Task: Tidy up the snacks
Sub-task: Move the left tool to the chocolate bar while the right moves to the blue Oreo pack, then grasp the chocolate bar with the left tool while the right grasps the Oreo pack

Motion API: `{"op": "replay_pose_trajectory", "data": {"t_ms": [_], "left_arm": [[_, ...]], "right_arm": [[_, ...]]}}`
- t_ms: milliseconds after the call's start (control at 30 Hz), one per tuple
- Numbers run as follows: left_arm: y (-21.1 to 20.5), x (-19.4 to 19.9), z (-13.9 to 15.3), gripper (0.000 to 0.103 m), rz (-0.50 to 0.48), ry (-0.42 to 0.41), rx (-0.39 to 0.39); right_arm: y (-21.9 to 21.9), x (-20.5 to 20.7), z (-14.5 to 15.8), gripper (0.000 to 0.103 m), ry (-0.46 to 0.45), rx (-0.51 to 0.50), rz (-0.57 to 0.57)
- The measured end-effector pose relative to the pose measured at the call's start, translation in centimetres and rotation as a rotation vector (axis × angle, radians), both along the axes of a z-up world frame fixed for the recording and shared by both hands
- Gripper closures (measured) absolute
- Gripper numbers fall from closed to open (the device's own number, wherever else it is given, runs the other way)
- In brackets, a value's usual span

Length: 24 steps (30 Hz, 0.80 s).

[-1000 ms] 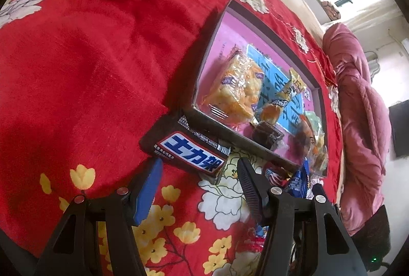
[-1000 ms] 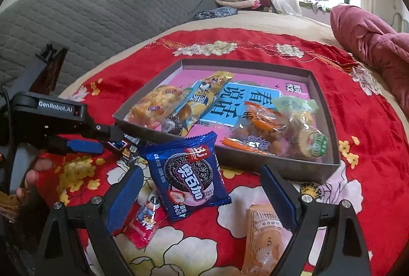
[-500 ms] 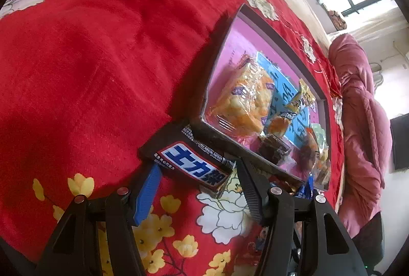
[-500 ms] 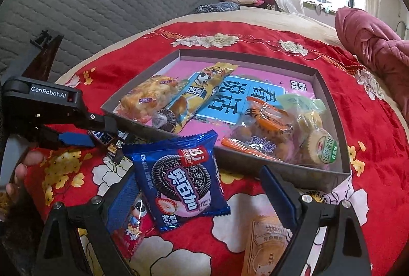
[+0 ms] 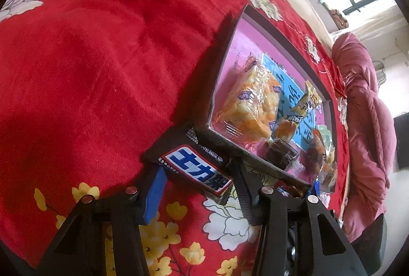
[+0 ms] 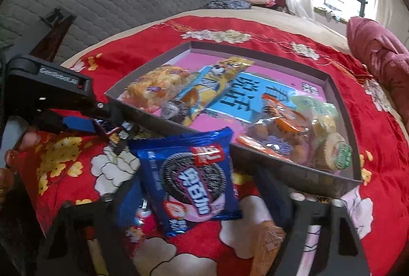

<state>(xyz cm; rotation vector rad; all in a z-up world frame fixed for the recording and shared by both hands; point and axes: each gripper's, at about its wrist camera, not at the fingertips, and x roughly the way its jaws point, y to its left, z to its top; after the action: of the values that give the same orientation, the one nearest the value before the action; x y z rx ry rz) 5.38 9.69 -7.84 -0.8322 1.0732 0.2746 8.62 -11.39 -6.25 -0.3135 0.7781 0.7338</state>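
Note:
A small chocolate bar in a dark wrapper with a blue-and-white label lies on the red flowered cloth against the tray's near corner. My left gripper is closing, and its blue pad and dark finger touch the bar's two ends; the right wrist view also shows that gripper. A blue cookie packet leans on the tray's front wall. My right gripper is closing around the packet, with a gap still at the right finger.
The tray holds a rice-cracker pack, a yellow-and-blue packet and several clear-wrapped snacks. An orange packet and a small red candy lie loose on the cloth. A pink quilt is at the right, and a hand at the left.
Both pairs of jaws have narrowed, the left onto the chocolate bar and the right around the cookie packet. The right gripper has come a little closer to the packet.

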Motion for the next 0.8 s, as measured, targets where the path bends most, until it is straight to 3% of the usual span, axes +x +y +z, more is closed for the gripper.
{"op": "replay_pose_trajectory", "data": {"t_ms": [167, 800], "left_arm": [[0.1, 0.0, 0.2, 0.065, -0.021, -0.015, 0.014], [-1.0, -1.2, 2.2, 0.08, -0.099, -0.047, 0.064]], "right_arm": [[0.1, -0.3, 0.2, 0.048, -0.003, 0.02, 0.025], [-2.4, 0.0, 1.9, 0.05, 0.05, 0.144, -0.044]]}}
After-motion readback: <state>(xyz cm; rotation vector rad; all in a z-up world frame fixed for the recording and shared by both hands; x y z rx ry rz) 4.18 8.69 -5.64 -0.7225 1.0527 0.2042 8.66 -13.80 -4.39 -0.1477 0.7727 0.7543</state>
